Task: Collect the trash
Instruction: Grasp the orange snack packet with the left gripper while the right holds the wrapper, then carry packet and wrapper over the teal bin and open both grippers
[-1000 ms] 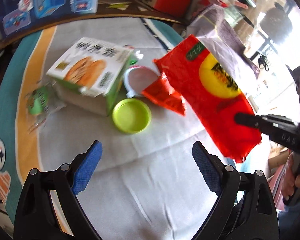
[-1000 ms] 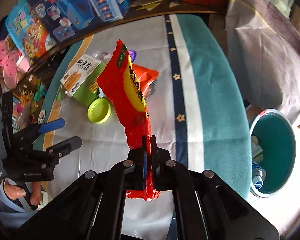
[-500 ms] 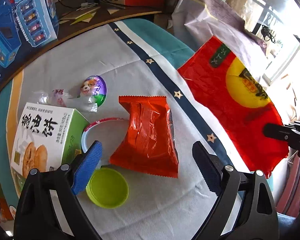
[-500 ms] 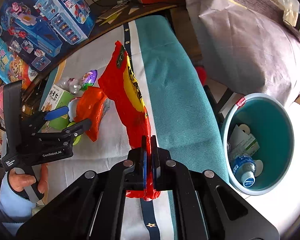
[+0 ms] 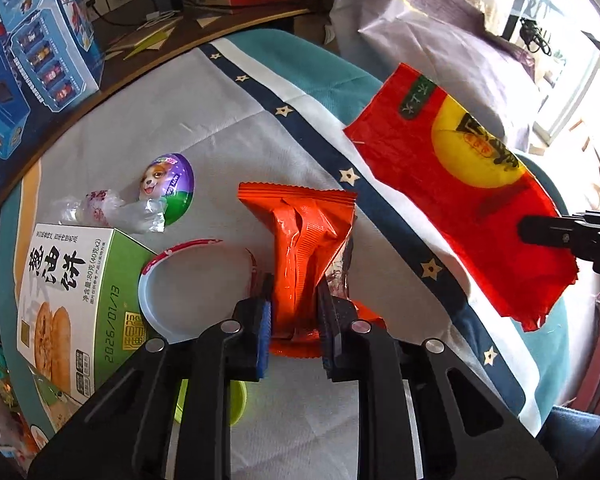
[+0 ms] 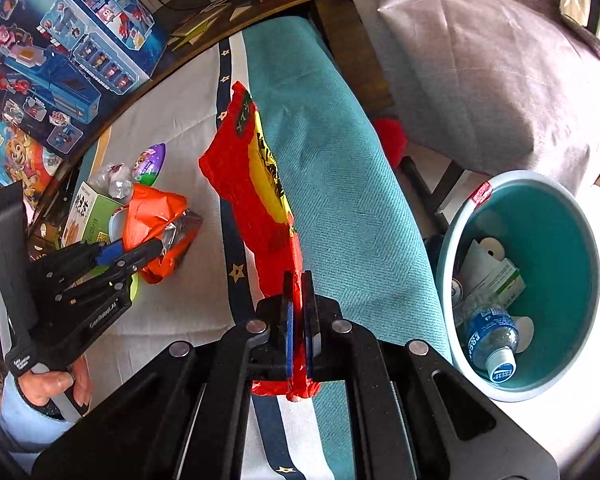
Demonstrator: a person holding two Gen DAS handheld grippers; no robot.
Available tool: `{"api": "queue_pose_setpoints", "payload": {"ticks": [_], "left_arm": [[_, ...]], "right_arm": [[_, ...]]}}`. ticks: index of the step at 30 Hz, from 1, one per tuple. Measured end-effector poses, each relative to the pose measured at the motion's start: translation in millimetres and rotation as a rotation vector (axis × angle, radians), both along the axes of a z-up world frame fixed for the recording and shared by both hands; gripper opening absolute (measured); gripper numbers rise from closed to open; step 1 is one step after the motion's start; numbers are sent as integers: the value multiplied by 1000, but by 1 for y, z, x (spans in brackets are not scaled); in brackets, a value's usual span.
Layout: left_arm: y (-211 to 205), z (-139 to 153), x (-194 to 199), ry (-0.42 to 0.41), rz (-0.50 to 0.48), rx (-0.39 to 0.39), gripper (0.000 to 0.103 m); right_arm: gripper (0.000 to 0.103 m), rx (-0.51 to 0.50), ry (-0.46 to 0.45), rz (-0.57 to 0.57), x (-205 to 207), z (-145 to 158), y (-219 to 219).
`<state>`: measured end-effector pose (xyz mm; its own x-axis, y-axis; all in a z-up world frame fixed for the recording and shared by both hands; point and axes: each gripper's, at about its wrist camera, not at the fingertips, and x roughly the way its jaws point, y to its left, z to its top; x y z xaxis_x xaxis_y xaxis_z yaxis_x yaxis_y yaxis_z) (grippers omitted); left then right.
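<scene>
While my left jaws (image 5: 294, 316) pinch the orange wrapper (image 5: 304, 232) and my right jaws (image 6: 299, 316) the red bag (image 6: 256, 184), both probably light, crinkly; grip edges.

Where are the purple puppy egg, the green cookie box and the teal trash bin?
purple egg (image 5: 168, 188), left wrist view, on the puppy face.
green cookie box (image 5: 76, 300), left wrist view, on its top panel.
teal bin (image 6: 568, 240), right wrist view, on its inner wall.
</scene>
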<state>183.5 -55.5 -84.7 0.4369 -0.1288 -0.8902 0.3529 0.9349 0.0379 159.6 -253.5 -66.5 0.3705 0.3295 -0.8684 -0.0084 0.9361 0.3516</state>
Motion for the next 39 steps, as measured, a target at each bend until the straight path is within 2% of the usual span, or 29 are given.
{"api": "queue_pose_setpoints", "payload": {"ticks": [11,17,24,32,39], "left_arm": [[-17,30,-22,0,-27,-99,19],[-47,46,-31,-8,-80,-130,19],[-99,59,-36,-4,-169,-147,19],[-172,52,-44,32,-298,-151,19],[-225,33,-46,79,-385,-137,20]], "right_arm": [[4,22,-51,-40,-18,16,-20],[4,36,-80,-94,-36,26,-49],[4,47,-110,-200,-61,31,-102],[4,35,-103,-359,-93,27,-175],[4,34,-74,-433,-107,10,-217]]}}
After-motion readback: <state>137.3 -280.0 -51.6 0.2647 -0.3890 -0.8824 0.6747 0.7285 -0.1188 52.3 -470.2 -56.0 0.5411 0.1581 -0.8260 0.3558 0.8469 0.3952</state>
